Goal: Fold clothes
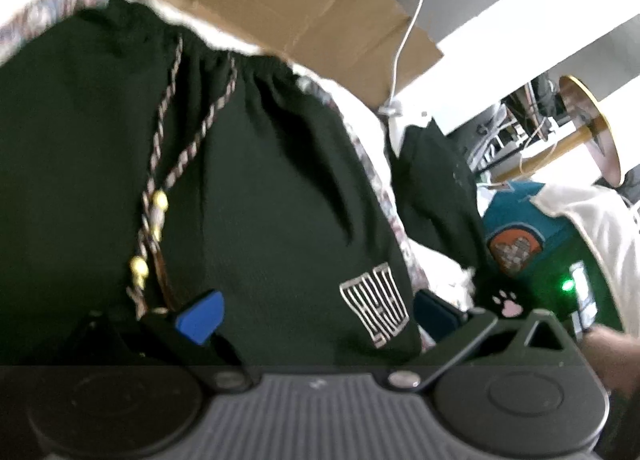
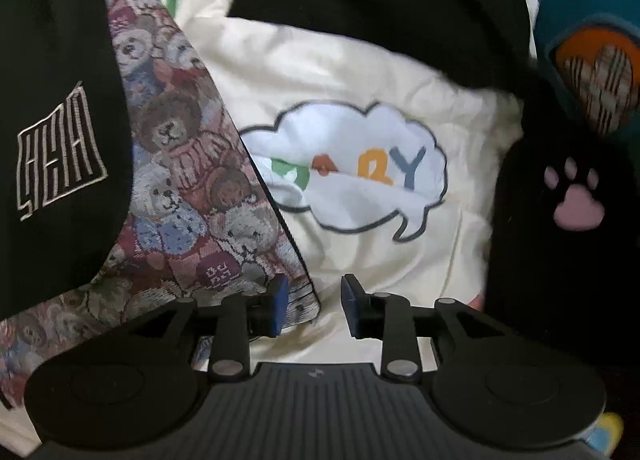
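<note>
Shorts [image 1: 260,200] lie flat for folding, left gripper [image 1: 320,312] spread wide over them, right gripper [image 2: 314,302] released above teddy-print cloth [image 2: 180,180].

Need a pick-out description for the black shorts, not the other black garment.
Start at the teddy-bear cloth; the black shorts lie on top of it, left of the cream shirt in the right wrist view. Unlike the black paw-print garment, they carry a twisted drawstring with yellow beads and a white line-drawn logo.

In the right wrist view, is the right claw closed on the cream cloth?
No, the right claw has its blue pads apart, and nothing is pinched between them above the cream cloth.
</note>
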